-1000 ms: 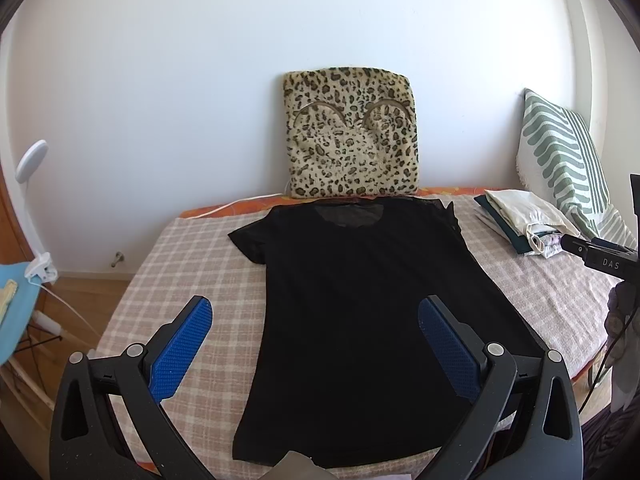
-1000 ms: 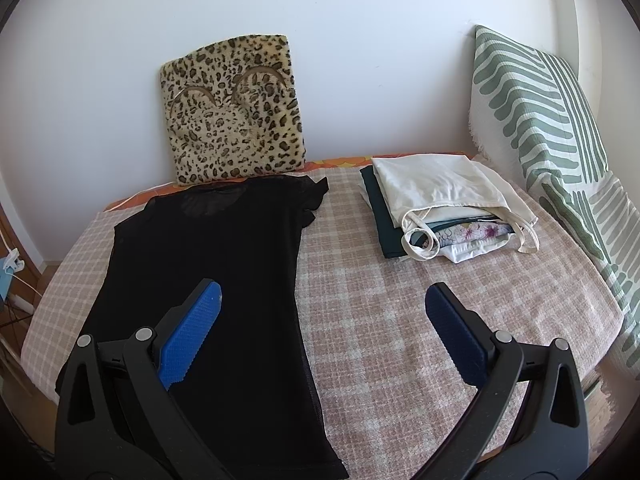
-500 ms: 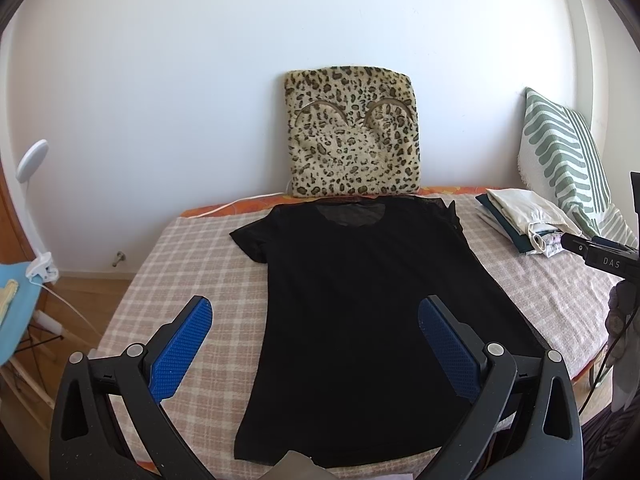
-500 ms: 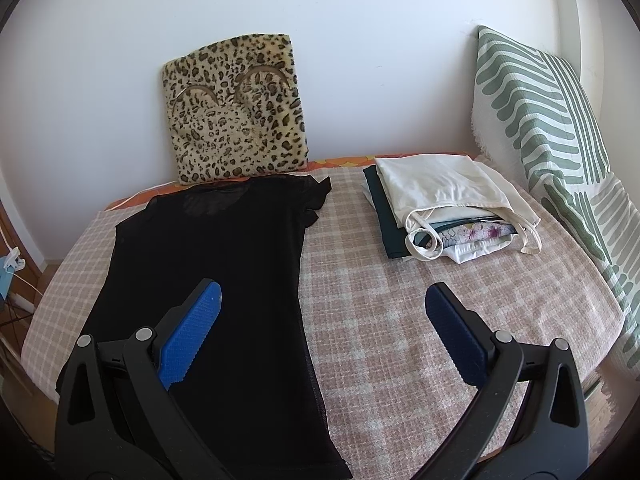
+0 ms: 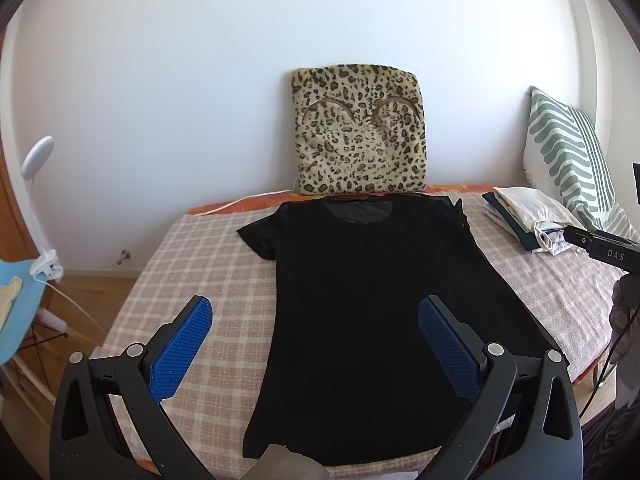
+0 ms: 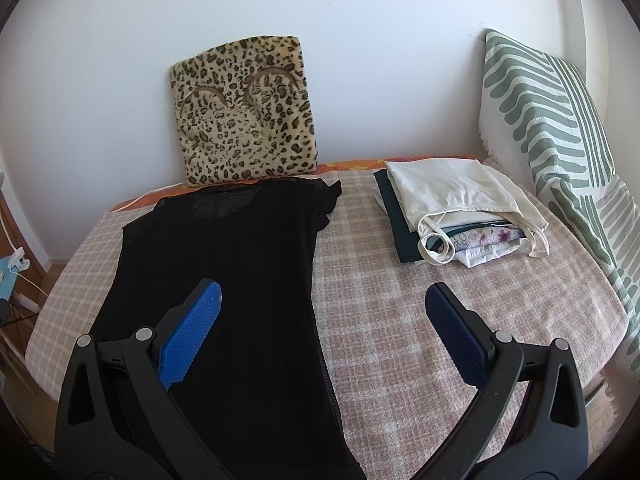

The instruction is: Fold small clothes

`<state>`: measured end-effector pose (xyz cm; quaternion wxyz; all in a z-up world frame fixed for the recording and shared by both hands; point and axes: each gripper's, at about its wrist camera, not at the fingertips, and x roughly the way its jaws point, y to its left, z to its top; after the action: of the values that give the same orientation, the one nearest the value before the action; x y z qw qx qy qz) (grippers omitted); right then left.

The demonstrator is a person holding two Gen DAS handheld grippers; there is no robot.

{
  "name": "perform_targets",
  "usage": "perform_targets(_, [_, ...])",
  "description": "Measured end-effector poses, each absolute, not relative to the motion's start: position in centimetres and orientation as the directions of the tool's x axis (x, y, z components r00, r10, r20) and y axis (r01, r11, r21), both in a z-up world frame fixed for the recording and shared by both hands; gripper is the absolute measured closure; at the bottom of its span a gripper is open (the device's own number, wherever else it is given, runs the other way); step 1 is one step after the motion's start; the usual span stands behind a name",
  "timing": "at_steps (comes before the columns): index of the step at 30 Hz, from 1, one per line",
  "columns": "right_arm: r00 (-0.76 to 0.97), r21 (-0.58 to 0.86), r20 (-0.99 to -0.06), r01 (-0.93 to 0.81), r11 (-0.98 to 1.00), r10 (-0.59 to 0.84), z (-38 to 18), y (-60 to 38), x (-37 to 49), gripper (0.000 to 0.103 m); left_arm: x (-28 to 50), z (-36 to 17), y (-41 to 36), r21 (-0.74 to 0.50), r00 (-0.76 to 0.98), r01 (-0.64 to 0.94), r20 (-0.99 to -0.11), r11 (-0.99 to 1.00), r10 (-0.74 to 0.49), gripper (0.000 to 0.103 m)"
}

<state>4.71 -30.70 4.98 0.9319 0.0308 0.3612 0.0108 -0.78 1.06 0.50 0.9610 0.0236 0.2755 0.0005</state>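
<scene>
Hovering above the near end of the bed (image 5: 192, 264), we hold the left tool (image 5: 316, 344) and the right tool (image 6: 322, 326) with their blue pads spread wide apart, and neither touches any cloth. The black T-shirt (image 5: 376, 304) lies flat on the checked cover, neckline toward the leopard-print cushion (image 5: 358, 128) at the wall, hem nearest us. Its left sleeve is spread out, while the right sleeve (image 6: 326, 200) looks slightly bunched. We judge that folding has not started, so the first step is a lengthwise fold of one side toward the middle. To do it well, we should pinch only the top edge at shoulder and hem on the same side, lift both together, and keep the fabric taut so the thin, sheer knit does not sag or wrinkle. The stack of folded clothes (image 6: 452, 208) beside the striped pillow (image 6: 552, 128) lies well apart from the shirt, leaving room to work.
</scene>
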Motion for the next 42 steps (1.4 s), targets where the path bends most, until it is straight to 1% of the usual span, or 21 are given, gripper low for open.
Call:
perform_targets(4, [0.739,0.074,-0.672,-0.006,0.997,0.054,5.1,-30.5,4.9,0.000,-0.7,0.3,1.7,0.035,0.842,0.007,-0.539,0.999,0.013,0.001])
perform_targets(13, [0.733,0.093,-0.674,-0.039,0.995,0.092,5.3,-28.3,5.7,0.000,0.3,-2.1,4.2,-0.045,0.777,-0.003,-0.629,0.999,-0.026,0.001])
perform_targets(16, [0.725,0.110,-0.679,-0.057,0.992,0.117,5.3,-27.4,6.0,0.000,0.6,-3.3,5.3,-0.041,0.763,-0.025,-0.647,0.999,-0.007,0.001])
perform_targets(17, [0.720,0.123,-0.681,-0.066,0.990,0.132,5.4,-27.1,6.1,0.000,0.7,-3.7,5.7,-0.035,0.756,-0.034,-0.655,0.999,0.003,0.004])
perform_targets(18, [0.717,0.131,-0.683,-0.070,0.989,0.141,5.4,-27.0,6.2,0.000,0.9,-4.2,6.1,-0.040,0.746,-0.039,-0.666,0.998,0.003,0.011])
perform_targets(19, [0.710,0.148,-0.686,-0.078,0.986,0.160,5.6,-26.7,6.3,0.000,1.0,-4.6,6.7,-0.060,0.735,-0.036,-0.678,0.998,-0.014,0.015])
perform_targets(21, [0.700,0.174,-0.687,-0.101,0.980,0.194,5.7,-26.3,6.4,0.000,1.2,-5.7,8.0,-0.136,0.710,-0.023,-0.700,0.990,-0.080,0.025])
perform_targets(23, [0.698,0.173,-0.686,-0.117,0.978,0.205,5.6,-25.8,6.7,0.000,1.5,-6.9,9.0,-0.220,0.669,-0.002,-0.725,0.976,-0.162,0.025])
perform_targets(24, [0.701,0.168,-0.684,-0.120,0.978,0.204,5.5,-25.6,6.8,0.000,1.6,-7.5,9.4,-0.246,0.644,0.006,-0.740,0.969,-0.192,0.032])
perform_targets(26, [0.708,0.168,-0.673,-0.133,0.977,0.212,5.3,-25.2,7.2,0.000,1.4,-8.6,10.1,-0.258,0.616,-0.009,-0.763,0.966,-0.198,0.044])
perform_targets(29, [0.681,0.211,-0.686,-0.150,0.966,0.255,4.6,-24.8,8.2,0.000,0.8,-9.8,11.0,-0.232,0.596,-0.021,-0.784,0.972,-0.174,0.053])
perform_targets(31, [0.645,0.254,-0.708,-0.149,0.956,0.288,3.9,-24.5,9.2,0.000,0.6,-10.6,11.5,-0.253,0.576,-0.014,-0.793,0.967,-0.199,0.056])
perform_targets(34, [0.581,0.311,-0.735,-0.167,0.936,0.348,3.1,-23.7,10.8,0.000,0.3,-11.6,11.7,-0.291,0.543,0.000,-0.803,0.957,-0.244,0.056])
perform_targets(36, [0.565,0.306,-0.742,-0.193,0.932,0.361,3.0,-22.5,11.8,0.000,0.5,-12.2,11.6,-0.295,0.516,0.013,-0.817,0.955,-0.259,0.056])
perform_targets(38, [0.568,0.272,-0.742,-0.229,0.935,0.355,3.2,-20.9,12.9,0.000,0.6,-12.6,11.7,-0.290,0.509,0.003,-0.823,0.957,-0.251,0.056])
perform_targets(41, [0.562,0.260,-0.736,-0.280,0.924,0.377,3.7,-18.3,14.7,0.000,1.1,-13.0,11.8,-0.321,0.496,-0.008,-0.823,0.947,-0.275,0.056])
perform_targets(42, [0.555,0.269,-0.734,-0.294,0.917,0.392,3.8,-17.4,15.4,0.000,1.3,-13.0,11.9,-0.338,0.499,-0.015,-0.818,0.941,-0.286,0.060])
